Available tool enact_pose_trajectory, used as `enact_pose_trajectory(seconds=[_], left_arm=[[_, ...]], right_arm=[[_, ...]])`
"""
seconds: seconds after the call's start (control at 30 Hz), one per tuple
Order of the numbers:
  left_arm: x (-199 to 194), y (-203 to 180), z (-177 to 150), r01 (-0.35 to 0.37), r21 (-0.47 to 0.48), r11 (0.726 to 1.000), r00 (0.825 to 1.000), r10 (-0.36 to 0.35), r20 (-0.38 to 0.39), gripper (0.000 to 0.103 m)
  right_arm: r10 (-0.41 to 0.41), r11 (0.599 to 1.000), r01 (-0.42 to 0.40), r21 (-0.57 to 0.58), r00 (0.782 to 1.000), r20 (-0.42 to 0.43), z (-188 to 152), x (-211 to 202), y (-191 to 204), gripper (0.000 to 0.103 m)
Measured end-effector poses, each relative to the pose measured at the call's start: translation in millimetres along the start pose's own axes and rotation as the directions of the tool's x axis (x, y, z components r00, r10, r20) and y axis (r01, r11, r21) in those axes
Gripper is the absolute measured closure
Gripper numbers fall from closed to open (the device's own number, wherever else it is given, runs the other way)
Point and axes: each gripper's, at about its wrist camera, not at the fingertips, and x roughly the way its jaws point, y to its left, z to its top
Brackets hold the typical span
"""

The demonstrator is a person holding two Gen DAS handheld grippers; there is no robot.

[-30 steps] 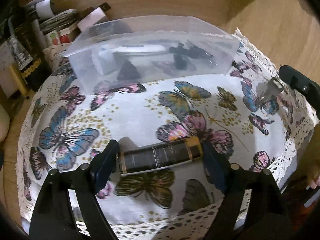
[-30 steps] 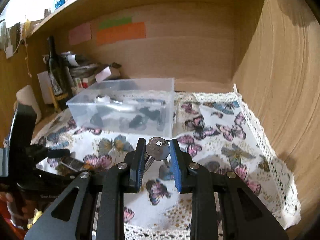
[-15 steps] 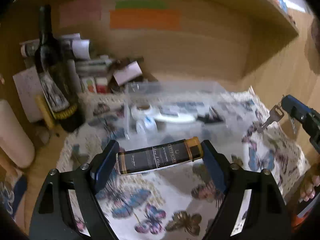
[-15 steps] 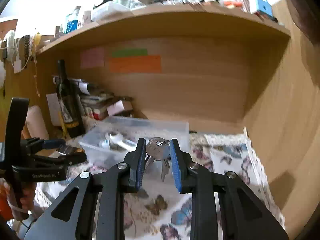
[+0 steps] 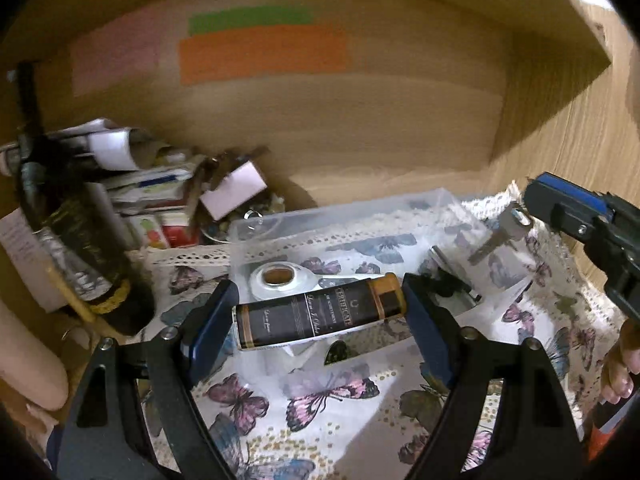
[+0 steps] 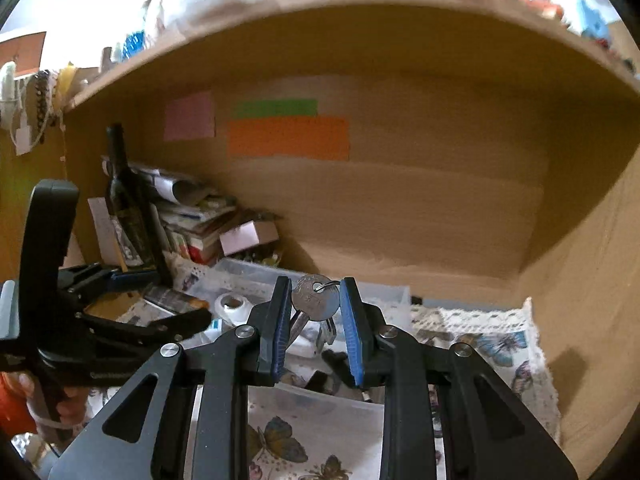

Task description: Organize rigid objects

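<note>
My left gripper (image 5: 318,314) is shut on a black and gold tube (image 5: 320,316), held crosswise by its ends above the clear plastic box (image 5: 280,220). The box holds a white tape roll (image 5: 276,278) and dark small items. My right gripper (image 6: 316,312) is shut on a bunch of silver keys (image 6: 314,302), also above the box (image 6: 396,294). The right gripper and its keys (image 5: 496,240) show at the right of the left wrist view. The left gripper with the tube (image 6: 172,298) shows at the left of the right wrist view.
A butterfly-print cloth (image 5: 328,392) with a lace edge covers the desk. A dark wine bottle (image 5: 60,216) and a pile of papers and boxes (image 5: 160,196) stand at the back left. Wooden walls (image 6: 400,200) and a shelf close in the alcove.
Both grippers have risen off the cloth and moved forward to above the box, each still holding its object. The views now tilt up to the back wall.
</note>
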Motion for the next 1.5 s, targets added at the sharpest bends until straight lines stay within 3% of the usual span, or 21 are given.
enact_pose_trajectory(seconds=[0.33, 0.67, 0.77, 0.87, 1.0, 1.2, 1.23, 1.5], left_arm=[[42.5, -13.7, -7.3, 0.033, 0.049, 0.998, 0.997, -0.03, -0.073, 0.02], [57.2, -12.2, -8.3, 0.031, 0.012, 0.999, 0.994, -0.03, -0.106, 0.019], [51.3, -10.9, -7.5, 0.033, 0.005, 0.999, 0.995, -0.032, -0.097, 0.017], [42.9, -7.4, -5.4, 0.036, -0.007, 0.999, 0.996, -0.036, -0.08, 0.015], [24.0, -2.1, -2.5, 0.042, -0.019, 0.999, 0.998, -0.043, -0.048, 0.015], [-23.9, -0.1, 0.1, 0.054, -0.014, 0.998, 0.997, -0.054, 0.054, 0.009], [-32.7, -0.7, 0.3, 0.058, -0.012, 0.998, 0.996, -0.057, 0.073, 0.008], [-115.3, -10.0, -9.7, 0.052, 0.029, 0.998, 0.967, -0.058, 0.249, 0.001]], right_arm=[[-0.009, 0.999, 0.016, 0.042, 0.986, -0.165, -24.1, 57.2, -16.8, 0.081], [-0.009, 0.999, 0.022, 0.05, 0.97, -0.242, -39.3, 84.4, -20.2, 0.08], [-0.001, 0.998, 0.015, 0.055, 0.97, -0.244, -37.2, 83.3, -20.1, 0.071], [-0.007, 0.998, 0.021, 0.062, 0.978, -0.21, -34.0, 73.6, -20.2, 0.051], [-0.016, 0.998, 0.025, 0.057, 0.987, -0.163, -26.4, 55.4, -17.7, 0.049], [-0.069, 0.996, 0.071, 0.045, 0.997, -0.036, -13.0, 5.8, -7.5, 0.026], [-0.08, 0.996, 0.08, 0.041, 0.997, -0.007, -11.2, -4.8, -3.9, 0.019], [-0.101, 0.995, 0.097, 0.033, 0.982, 0.162, -7.6, -74.0, 20.4, 0.0]])
